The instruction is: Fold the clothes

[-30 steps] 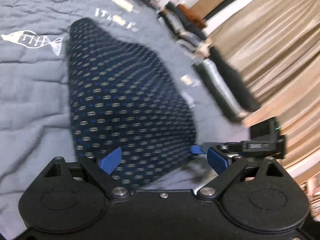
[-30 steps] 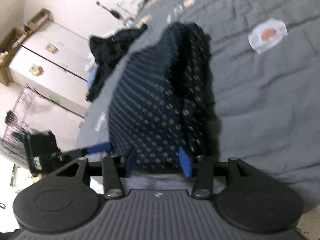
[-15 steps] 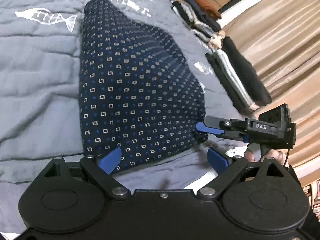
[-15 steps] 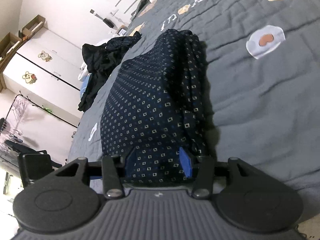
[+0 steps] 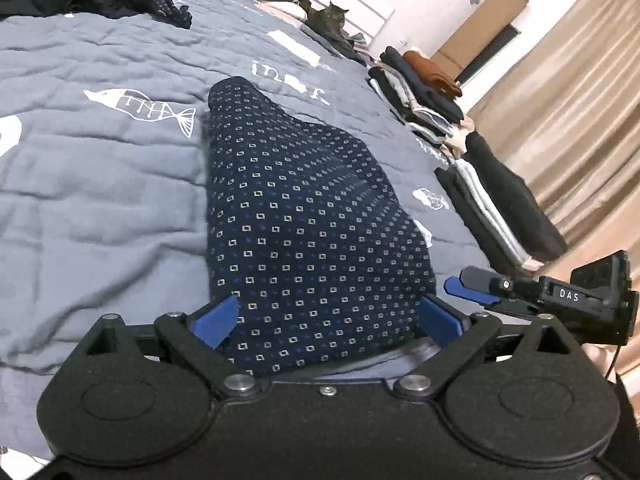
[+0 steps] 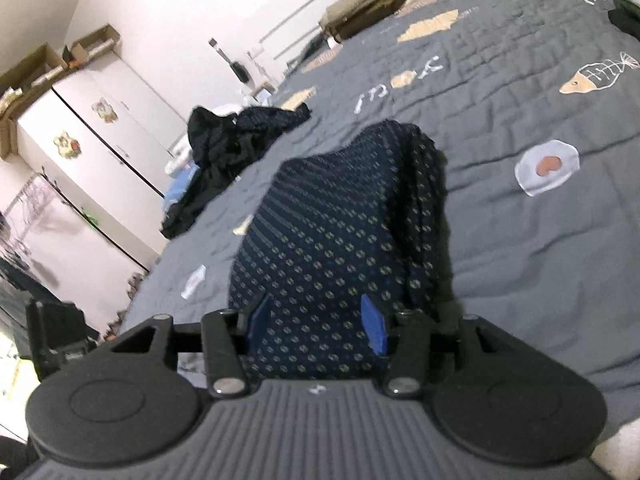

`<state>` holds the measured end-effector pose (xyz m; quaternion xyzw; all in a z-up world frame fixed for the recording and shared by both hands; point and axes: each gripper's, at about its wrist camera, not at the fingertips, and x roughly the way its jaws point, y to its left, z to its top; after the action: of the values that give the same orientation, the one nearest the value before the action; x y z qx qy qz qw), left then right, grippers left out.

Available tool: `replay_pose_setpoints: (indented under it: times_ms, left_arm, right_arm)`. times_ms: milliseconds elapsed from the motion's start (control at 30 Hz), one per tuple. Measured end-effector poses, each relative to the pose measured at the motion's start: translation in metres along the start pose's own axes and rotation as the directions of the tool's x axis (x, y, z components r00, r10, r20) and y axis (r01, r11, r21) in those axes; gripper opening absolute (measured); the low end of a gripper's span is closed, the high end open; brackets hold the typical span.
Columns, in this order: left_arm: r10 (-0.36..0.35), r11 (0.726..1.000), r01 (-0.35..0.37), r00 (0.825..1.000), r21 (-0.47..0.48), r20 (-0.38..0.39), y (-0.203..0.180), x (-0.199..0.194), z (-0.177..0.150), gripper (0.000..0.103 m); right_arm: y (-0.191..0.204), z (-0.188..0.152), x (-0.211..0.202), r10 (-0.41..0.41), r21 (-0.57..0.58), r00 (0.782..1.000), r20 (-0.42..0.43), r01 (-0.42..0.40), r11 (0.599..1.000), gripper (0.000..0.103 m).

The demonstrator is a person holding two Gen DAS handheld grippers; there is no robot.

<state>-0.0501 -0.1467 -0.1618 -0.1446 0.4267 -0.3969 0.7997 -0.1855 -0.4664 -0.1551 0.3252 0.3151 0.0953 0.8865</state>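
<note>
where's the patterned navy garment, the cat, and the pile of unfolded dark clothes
patterned navy garment (image 5: 304,240), left wrist view, middle of its top face
cat (image 5: 330,16), left wrist view, its body
pile of unfolded dark clothes (image 6: 236,140), right wrist view, centre of the heap

The left gripper (image 5: 335,318) occupies the 6 o'clock region of its own wrist view, jaws spread wide, with blue fingertips (image 5: 216,320) set far apart. The right gripper (image 5: 476,290) enters that view at 4 o'clock, aligned nearly horizontally. In the right wrist view, the right gripper (image 6: 316,322) sits at 6 o'clock, jaws parted moderately, blue pads (image 6: 374,328) facing each other.
</note>
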Motion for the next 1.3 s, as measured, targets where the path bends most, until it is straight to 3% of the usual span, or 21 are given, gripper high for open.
replay_pose_setpoints:
  times_ms: [167,433,667,1033,1067,1100,1133,1167,1300]
  left_arm:
    - [-0.037,0.999,0.037,0.999,0.009,0.033,-0.006,-0.005,0.004,0.097]
    - [-0.043,0.997,0.039,0.998,0.074,0.052,-0.01,-0.007,0.01,0.097]
    - [-0.045,0.995,0.039,0.997,0.092,0.067,-0.01,0.0,0.022,0.097]
    - [-0.055,0.992,0.05,0.998,0.113,0.041,-0.012,0.018,0.03,0.097]
    - [-0.056,0.992,0.051,0.998,0.114,0.041,-0.012,0.018,0.03,0.097]
    - [-0.056,0.992,0.051,0.998,0.113,0.042,-0.011,0.019,0.031,0.097]
    - [-0.053,0.993,0.048,0.998,0.108,0.043,-0.009,0.019,0.031,0.097]
    - [-0.052,0.994,0.047,0.998,0.101,0.044,-0.008,0.019,0.032,0.097]
    - [-0.055,0.995,0.05,0.997,0.089,0.055,-0.005,0.017,0.034,0.097]
  right_arm:
    - [0.003,0.031,0.009,-0.02,-0.024,1.0,0.015,0.02,1.0,0.051]
    - [-0.024,0.091,0.038,-0.129,-0.055,0.99,0.057,0.132,0.99,0.054]
    - [-0.045,0.123,0.088,-0.13,-0.078,0.99,0.055,0.134,0.988,0.055]
    - [-0.064,0.134,0.148,-0.128,-0.052,0.992,-0.001,0.128,0.99,0.055]
    - [-0.063,0.133,0.15,-0.125,-0.058,0.992,0.005,0.125,0.99,0.053]
    - [-0.061,0.132,0.151,-0.122,-0.063,0.992,0.01,0.123,0.99,0.044]
    - [-0.06,0.131,0.152,-0.12,-0.071,0.993,0.015,0.121,0.99,0.026]
    - [-0.057,0.131,0.151,-0.118,-0.082,0.993,0.02,0.119,0.989,0.021]
    - [-0.047,0.134,0.132,-0.105,-0.151,0.987,0.123,0.123,0.981,0.009]
